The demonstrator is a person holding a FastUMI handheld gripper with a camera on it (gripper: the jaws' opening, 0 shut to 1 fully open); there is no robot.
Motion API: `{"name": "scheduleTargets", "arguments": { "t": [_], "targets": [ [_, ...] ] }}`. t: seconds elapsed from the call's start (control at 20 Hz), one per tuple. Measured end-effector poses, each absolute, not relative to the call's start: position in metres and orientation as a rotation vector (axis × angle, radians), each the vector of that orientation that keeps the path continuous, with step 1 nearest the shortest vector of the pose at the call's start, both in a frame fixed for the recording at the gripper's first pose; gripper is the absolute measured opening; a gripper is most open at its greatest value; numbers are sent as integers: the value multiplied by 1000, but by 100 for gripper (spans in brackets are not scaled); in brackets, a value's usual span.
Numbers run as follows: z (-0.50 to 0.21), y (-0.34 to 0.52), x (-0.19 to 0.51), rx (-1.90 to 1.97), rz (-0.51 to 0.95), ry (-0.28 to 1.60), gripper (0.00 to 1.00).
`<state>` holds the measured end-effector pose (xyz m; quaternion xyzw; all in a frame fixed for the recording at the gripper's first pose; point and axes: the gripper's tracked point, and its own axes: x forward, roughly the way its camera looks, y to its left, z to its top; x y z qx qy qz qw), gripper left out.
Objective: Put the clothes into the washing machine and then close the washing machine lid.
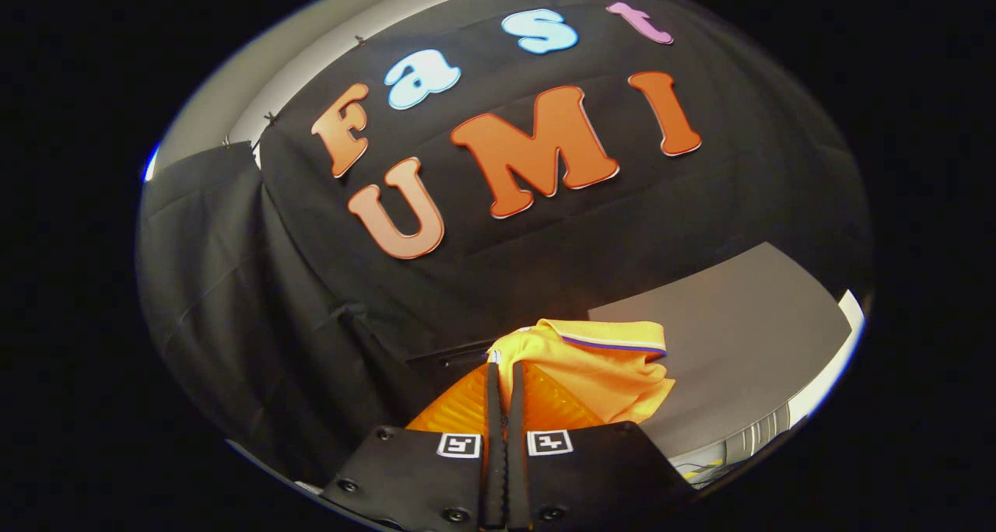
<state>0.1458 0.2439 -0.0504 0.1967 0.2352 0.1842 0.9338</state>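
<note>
Black cloth walls (257, 299) are seen closing the booth, and a grey table surface (739, 345) is spread out beyond the fingers to the right. The gripper (504, 372) is held with its fingers pressed together, and a fold of the orange garment (599, 361) is pinched at their tips. The garment is bunched just ahead, lifted above the grey surface.

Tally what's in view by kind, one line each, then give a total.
Garments: 1, an orange shirt, pinched at its edge by the shut gripper.
Grippers: 1.
Grey surfaces: 1, the slab beyond the shirt.
Total: 3.
</note>
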Motion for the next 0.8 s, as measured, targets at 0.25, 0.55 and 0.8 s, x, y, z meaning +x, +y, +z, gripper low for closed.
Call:
{"name": "scheduleTargets", "arguments": {
  "t": [0.25,0.55,0.8],
  "targets": [
    [-93,329,162,405,453,554,8],
    [-167,395,196,382,481,651,8],
    [-243,424,229,358,447,692,8]
  ]
}}
